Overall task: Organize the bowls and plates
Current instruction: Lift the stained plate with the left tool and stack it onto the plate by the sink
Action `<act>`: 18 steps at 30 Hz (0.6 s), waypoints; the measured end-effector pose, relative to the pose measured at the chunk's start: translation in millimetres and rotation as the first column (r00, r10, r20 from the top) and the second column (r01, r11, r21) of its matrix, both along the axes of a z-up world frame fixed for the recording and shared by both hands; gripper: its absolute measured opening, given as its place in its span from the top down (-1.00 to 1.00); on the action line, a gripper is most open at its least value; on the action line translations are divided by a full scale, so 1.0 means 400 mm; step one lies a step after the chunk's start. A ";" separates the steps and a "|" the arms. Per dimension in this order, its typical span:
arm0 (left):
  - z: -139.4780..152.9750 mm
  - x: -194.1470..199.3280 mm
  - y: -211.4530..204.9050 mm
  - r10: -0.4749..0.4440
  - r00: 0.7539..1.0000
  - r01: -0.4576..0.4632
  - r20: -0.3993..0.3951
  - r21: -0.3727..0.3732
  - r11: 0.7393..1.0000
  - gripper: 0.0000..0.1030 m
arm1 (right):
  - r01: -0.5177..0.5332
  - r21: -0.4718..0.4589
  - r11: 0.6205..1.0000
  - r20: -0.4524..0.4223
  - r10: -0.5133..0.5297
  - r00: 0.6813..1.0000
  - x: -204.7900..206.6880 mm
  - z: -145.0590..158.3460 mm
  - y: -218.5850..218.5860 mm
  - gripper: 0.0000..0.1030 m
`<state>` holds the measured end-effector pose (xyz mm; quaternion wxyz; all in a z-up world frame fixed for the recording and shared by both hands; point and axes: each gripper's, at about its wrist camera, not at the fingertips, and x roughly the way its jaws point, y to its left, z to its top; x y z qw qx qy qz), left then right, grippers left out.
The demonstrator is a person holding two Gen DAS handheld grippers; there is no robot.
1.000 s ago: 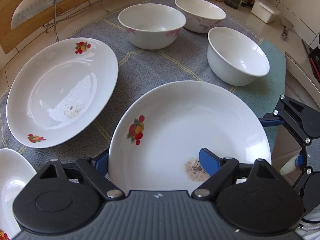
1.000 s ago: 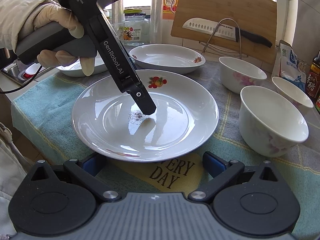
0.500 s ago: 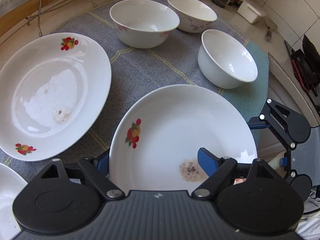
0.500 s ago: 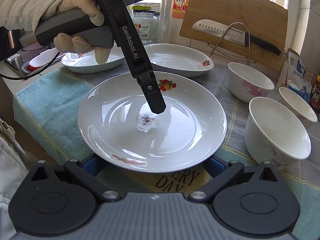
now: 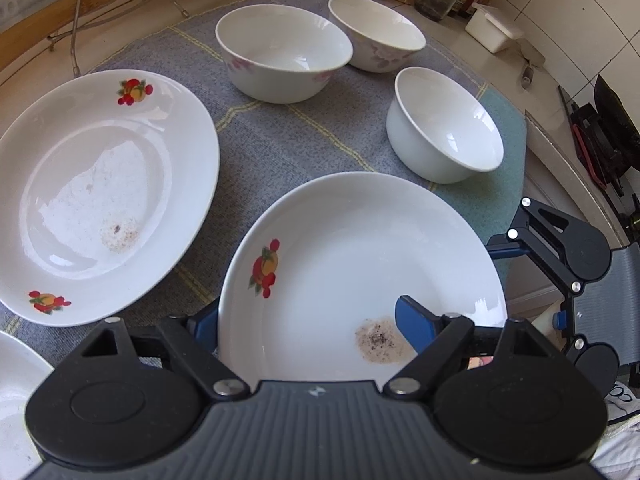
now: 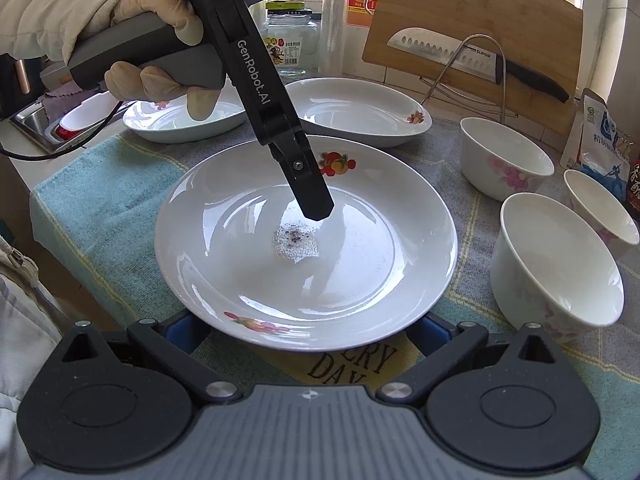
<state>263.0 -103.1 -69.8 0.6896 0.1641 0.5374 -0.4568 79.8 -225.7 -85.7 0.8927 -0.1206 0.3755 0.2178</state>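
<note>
Left wrist view shows the left gripper clamping the near rim of a fruit-print plate, one finger inside, one beneath. Held roughly level just above the cloth, it faces up, being round, no long axis. The right gripper sits spread wide beneath its near rim, gripping nothing.

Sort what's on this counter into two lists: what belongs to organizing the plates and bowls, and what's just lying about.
Belongs to the job:
- near plate, in the left hand-held gripper
- two more plates
- three bowls

Just lying about:
- cutting board
- knife
- jar
- salt bag
</note>
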 end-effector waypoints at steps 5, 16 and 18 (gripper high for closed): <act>0.029 -0.003 0.020 0.014 1.000 -0.014 0.015 -0.022 1.000 -0.67 | -0.018 0.002 1.000 0.004 0.018 1.000 0.005 0.030 0.004 -1.00; 0.088 0.020 0.144 0.136 0.989 -0.133 0.049 -0.061 0.989 -0.67 | -0.149 -0.005 0.989 0.033 0.149 0.988 0.068 0.089 0.073 -1.00; 0.096 0.024 0.175 0.162 0.985 -0.158 0.056 -0.064 0.985 -0.67 | -0.178 -0.007 0.984 0.038 0.178 0.983 0.084 0.093 0.094 -1.00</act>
